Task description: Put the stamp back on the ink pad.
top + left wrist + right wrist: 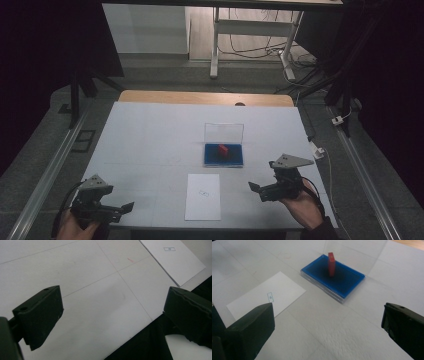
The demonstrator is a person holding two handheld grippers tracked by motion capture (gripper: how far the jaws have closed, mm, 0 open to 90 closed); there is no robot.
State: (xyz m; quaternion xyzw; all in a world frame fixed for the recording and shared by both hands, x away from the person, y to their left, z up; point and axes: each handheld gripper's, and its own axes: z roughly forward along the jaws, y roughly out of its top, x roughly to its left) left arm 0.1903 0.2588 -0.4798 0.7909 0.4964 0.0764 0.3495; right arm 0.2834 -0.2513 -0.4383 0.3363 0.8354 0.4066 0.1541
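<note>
The red block (331,264) is standing upright on the blue pad (342,281); both grippers' fingers are being held wide. It is likely being toppled if clipped by the right gripper (256,190).

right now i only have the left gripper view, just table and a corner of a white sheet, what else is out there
Observer: A blue tray with a clear lid standing open behind it lies past the white sheet, toward the table's far side.
Operator: anything in it
Observer: A small red block stands upright on the blue surface.
Operator: where's my right gripper
Observer: The right gripper is near the table's front right, jaws wide open and empty, facing the tray.
Operator: and the left one, shut or open
Observer: The left gripper is open too, with nothing between its jaws, at the front left edge of the table.
</note>
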